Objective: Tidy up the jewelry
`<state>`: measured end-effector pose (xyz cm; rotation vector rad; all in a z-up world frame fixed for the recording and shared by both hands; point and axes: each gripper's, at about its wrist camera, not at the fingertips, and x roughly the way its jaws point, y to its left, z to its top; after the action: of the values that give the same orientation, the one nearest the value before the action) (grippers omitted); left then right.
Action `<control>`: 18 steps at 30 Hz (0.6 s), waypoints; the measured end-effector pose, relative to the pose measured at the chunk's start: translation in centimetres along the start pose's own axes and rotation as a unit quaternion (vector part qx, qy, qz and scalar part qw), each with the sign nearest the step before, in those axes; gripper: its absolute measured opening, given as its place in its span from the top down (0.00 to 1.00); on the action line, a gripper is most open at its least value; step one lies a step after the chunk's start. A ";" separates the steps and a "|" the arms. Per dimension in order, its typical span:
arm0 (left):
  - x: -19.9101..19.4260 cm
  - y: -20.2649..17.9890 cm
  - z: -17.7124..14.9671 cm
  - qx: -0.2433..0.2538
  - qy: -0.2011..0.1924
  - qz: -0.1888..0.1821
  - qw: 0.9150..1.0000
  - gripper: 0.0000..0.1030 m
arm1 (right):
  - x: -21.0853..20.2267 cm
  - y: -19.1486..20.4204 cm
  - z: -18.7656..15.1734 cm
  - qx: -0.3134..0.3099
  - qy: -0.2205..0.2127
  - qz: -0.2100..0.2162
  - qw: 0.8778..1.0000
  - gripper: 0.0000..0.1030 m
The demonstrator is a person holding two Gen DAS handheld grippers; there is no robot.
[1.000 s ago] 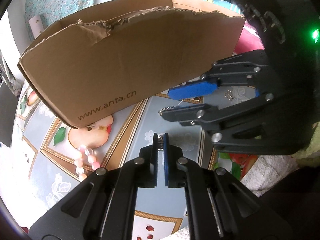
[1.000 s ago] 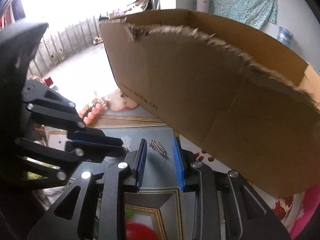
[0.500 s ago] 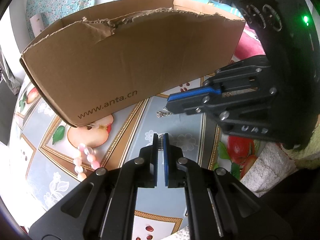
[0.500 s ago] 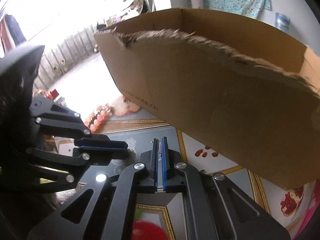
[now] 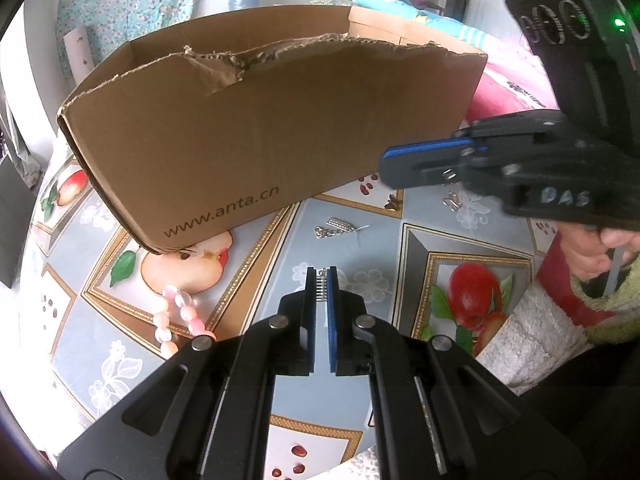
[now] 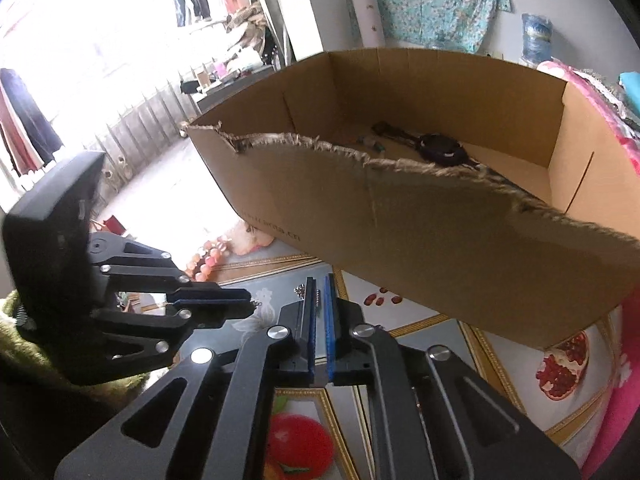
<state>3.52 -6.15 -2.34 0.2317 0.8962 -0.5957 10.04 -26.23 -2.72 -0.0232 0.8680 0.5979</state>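
Two grippers, left view: my left gripper point(image 5: 321, 280) is clenched, pads together. I see nothing between them but their own ridges.
Right gripper, left view: the right gripper point(image 5: 386, 162) hangs in front of the cardboard box point(image 5: 260, 132), near its right-hand end, fingers pressed shut and clear of the tabletop.
Silver trinket: a small silver piece point(image 5: 338, 228) lies on the tablecloth point(image 5: 360, 380), just in front of the box's printed wall. That puts it between the box and my left fingertips, touching neither gripper.
Long axis: it runs roughly along the box's front wall, crosswise to my left fingers.
Pink beads: a pink bead bracelet point(image 5: 176, 320) sits off the box's left corner, well apart from both grippers.
Right view, jaws: closed, and empty as far as I can tell. A silver glint peeks past the left finger, on the box side.
Right view, box: dark pieces point(image 6: 440, 148) already lie inside.
Left tip, right view: there is a tiny wire-like speck, too small to call.
My read: the trinket lies ahead of and below both tips, and the left gripper sits lower and lines up straighter. I would open it and go in across the short width.
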 end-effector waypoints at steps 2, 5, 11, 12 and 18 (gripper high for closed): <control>0.1 0.0 -0.1 0.000 0.000 0.001 1.000 0.96 | 1.4 0.6 0.0 -0.011 0.013 -0.002 1.000 0.88; 0.0 -0.1 -0.2 -0.002 0.001 0.001 1.000 0.96 | 3.0 1.5 -0.1 -0.034 0.025 -0.019 0.999 0.79; -0.4 0.0 -0.4 -0.008 -0.002 0.005 1.000 0.96 | 5.0 3.1 -0.4 -0.082 0.034 -0.050 0.995 0.79; -0.4 0.1 -0.5 -0.009 -0.002 0.005 1.000 0.96 | 5.0 3.1 -0.3 -0.082 0.032 -0.050 0.995 0.86; -1.1 0.8 -0.6 -0.013 -0.008 0.006 1.000 0.96 | 4.9 1.5 0.0 -0.030 0.035 -0.024 0.999 0.94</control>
<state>3.04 -4.83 -1.92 0.2077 0.8858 -0.5738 11.68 -22.59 -5.98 -0.1201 0.9140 0.5810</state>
